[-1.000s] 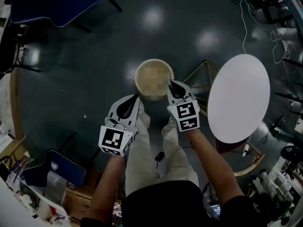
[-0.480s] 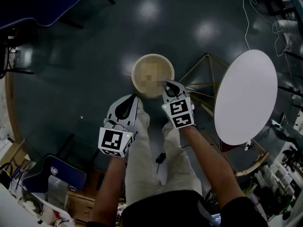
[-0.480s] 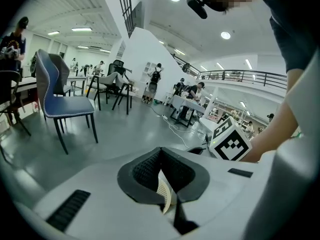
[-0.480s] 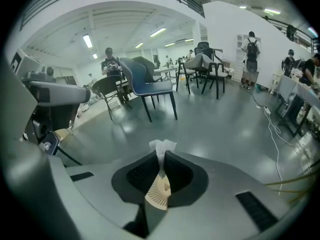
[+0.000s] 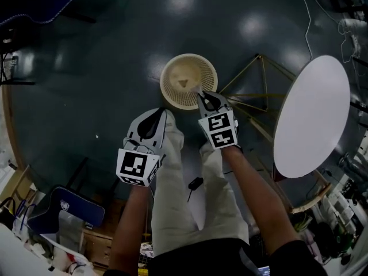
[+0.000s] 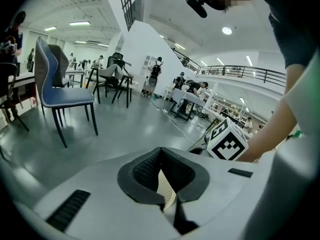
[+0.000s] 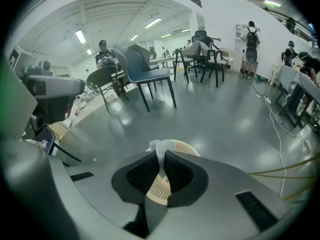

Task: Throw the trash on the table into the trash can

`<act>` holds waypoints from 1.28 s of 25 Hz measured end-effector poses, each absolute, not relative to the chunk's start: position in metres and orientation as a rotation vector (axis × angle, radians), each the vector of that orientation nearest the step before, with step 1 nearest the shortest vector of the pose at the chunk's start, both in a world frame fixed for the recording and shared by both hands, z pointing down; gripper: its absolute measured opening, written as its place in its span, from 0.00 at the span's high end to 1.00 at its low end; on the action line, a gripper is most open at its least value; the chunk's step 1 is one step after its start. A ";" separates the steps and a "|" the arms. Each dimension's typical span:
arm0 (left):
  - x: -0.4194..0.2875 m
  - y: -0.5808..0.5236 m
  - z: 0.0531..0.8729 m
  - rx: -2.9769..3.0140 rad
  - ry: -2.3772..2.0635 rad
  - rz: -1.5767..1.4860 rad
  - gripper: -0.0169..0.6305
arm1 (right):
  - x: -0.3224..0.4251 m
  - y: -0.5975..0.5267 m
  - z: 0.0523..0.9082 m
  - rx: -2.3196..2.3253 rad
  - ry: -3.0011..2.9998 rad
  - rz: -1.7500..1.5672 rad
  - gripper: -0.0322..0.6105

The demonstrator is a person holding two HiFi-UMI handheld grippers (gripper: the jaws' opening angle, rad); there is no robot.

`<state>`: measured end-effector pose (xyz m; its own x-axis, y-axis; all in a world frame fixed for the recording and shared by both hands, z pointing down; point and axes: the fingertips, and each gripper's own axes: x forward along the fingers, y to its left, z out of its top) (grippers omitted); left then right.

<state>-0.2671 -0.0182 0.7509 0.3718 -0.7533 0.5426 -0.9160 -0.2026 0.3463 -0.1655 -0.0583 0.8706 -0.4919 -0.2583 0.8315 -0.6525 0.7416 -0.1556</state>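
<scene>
A cream basket-weave trash can (image 5: 188, 80) stands on the dark floor in front of the person's legs, with a small scrap on its bottom. My right gripper (image 5: 201, 95) hangs over the can's near rim, shut on a crumpled white tissue (image 7: 159, 146) that sticks out past its tips. In the right gripper view the can (image 7: 182, 148) lies just beyond the jaws. My left gripper (image 5: 159, 112) is lower left of the can, above the person's leg. Its tips (image 6: 160, 151) meet with nothing between them, and the can's mesh (image 6: 166, 191) shows behind them.
A round white table (image 5: 313, 117) on brass legs (image 5: 253, 91) stands to the right of the can. A blue chair (image 5: 46, 4) is at the upper left and another (image 6: 60, 89) shows in the left gripper view. Boxes and clutter lie at the lower left.
Both grippers have sunk toward the floor. The right gripper's tip has come over the can's near rim with the tissue still in it.
</scene>
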 end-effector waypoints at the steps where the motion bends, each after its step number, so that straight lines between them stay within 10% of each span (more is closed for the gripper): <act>1: -0.266 -0.018 0.756 2.012 -1.431 0.341 0.95 | -0.164 -0.058 0.878 0.685 -2.074 0.586 0.88; 32: -0.255 -0.006 0.820 1.996 -1.337 0.349 0.95 | -0.156 -0.075 0.982 0.706 -1.967 0.612 0.77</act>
<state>-0.2551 -0.0058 0.8204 0.4313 -0.7007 0.5683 -0.8891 -0.2231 0.3997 -0.1559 -0.0746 0.9824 -0.4054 -0.2291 0.8850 -0.6908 0.7108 -0.1324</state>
